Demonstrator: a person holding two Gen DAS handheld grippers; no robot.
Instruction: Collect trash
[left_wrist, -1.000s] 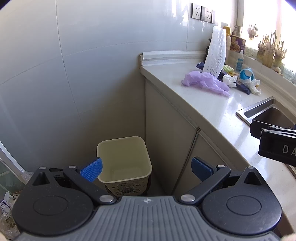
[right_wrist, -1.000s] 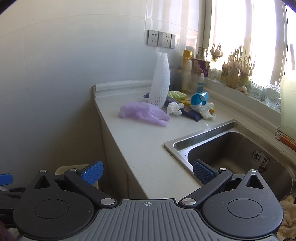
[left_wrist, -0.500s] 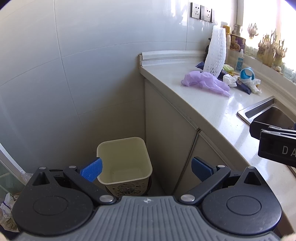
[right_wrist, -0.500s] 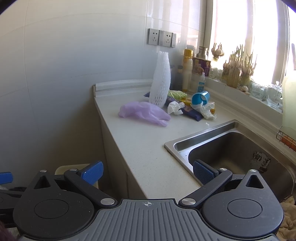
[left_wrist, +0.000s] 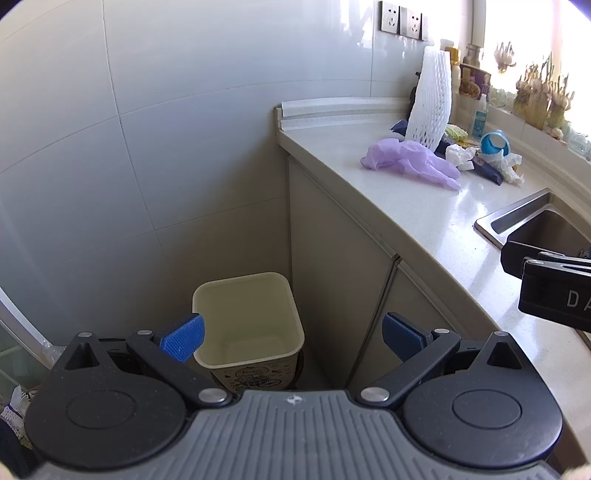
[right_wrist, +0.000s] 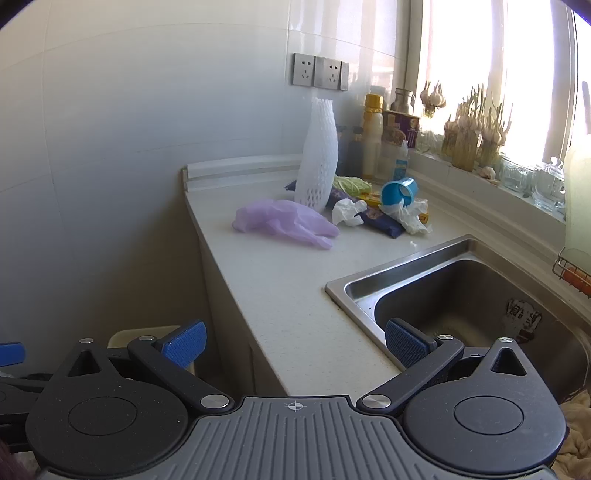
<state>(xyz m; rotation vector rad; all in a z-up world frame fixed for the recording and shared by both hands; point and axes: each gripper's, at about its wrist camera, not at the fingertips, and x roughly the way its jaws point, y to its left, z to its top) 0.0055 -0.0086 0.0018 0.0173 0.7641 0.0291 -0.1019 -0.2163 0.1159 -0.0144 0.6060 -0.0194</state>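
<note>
Nothing collected yet, by the look of it: the cream bin (left_wrist: 248, 319) sits on the floor at lower centre of the left wrist view, tucked against the cabinet, and its inside shows bare. The left gripper (left_wrist: 291, 334) hangs above it, jaws spread wide with nothing between the blue pads. Over in the right wrist view, the right gripper (right_wrist: 293, 341) is just as wide open and just as empty, poised over the near edge of the surface (right_wrist: 280, 280) beside the sink (right_wrist: 461, 295). All the trash waits in the upper middle of that frame: the purple glove (right_wrist: 286, 221) lying flat, the white foam net sleeve (right_wrist: 320, 155) standing upright just behind it, a crumpled tissue (right_wrist: 347, 212), a dark wrapper (right_wrist: 382, 221) and a blue cup (right_wrist: 399, 192) on its side with more crumpled paper. So the whole job is left, I'd say. Against the frames a second ago, almost nothing differs: both grippers sit where they were, equally open, and the pile is undisturbed.
</note>
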